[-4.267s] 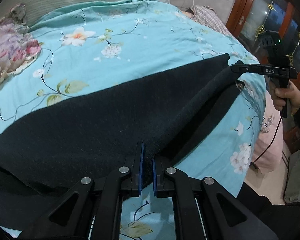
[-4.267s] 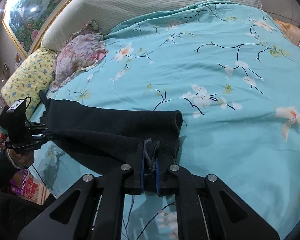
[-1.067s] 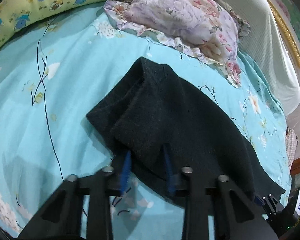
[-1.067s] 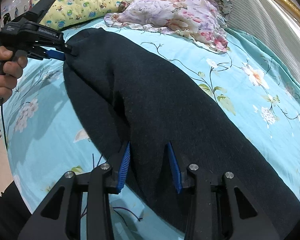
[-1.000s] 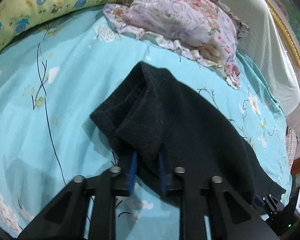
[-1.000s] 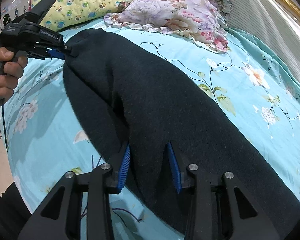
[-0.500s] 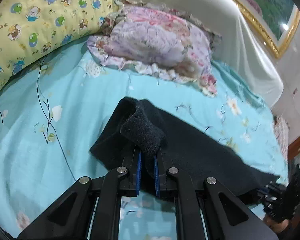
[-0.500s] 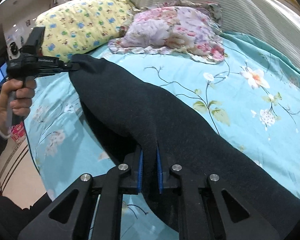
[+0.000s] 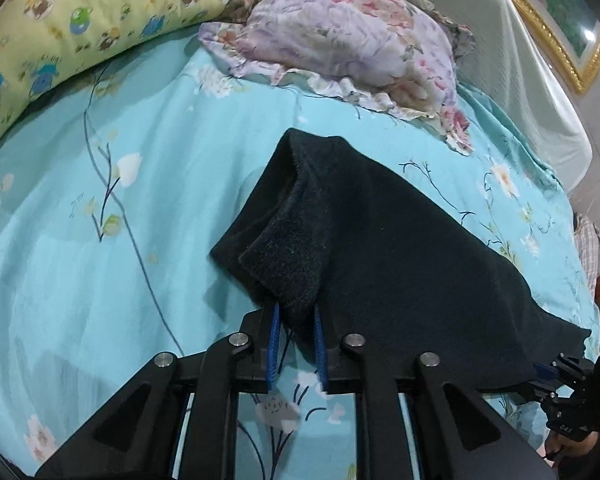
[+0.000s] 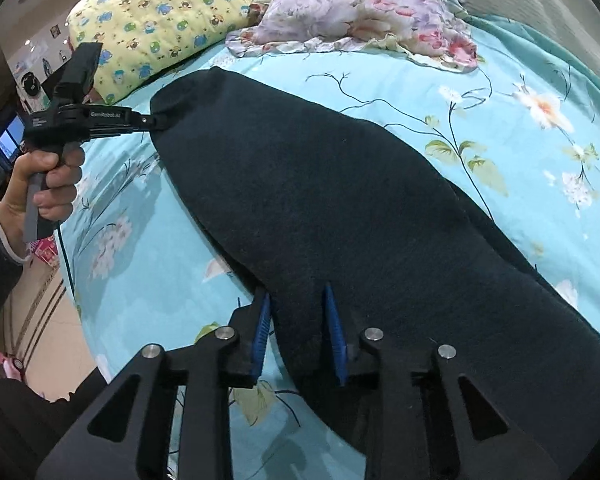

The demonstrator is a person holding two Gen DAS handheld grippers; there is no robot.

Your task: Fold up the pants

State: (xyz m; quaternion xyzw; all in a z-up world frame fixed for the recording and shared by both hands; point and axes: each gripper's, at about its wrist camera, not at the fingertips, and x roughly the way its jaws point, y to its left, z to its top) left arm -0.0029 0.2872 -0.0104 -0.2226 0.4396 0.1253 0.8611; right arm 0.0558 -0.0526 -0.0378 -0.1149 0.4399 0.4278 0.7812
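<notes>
The black pants (image 10: pixel 340 200) lay lengthwise on the bed (image 10: pixel 520 140), both the left gripper (image 9: pixel 296 344) and right gripper (image 10: pixel 296 328) spread around their near edge, so re-pinching for another fold probably came next.

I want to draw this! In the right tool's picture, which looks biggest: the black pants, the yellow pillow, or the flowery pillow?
1. Pants, by far the largest.
2 and 3. Yellow pillow and flowery pillow look about alike, and both lie farther from the camera, so I will not rank them.
</notes>
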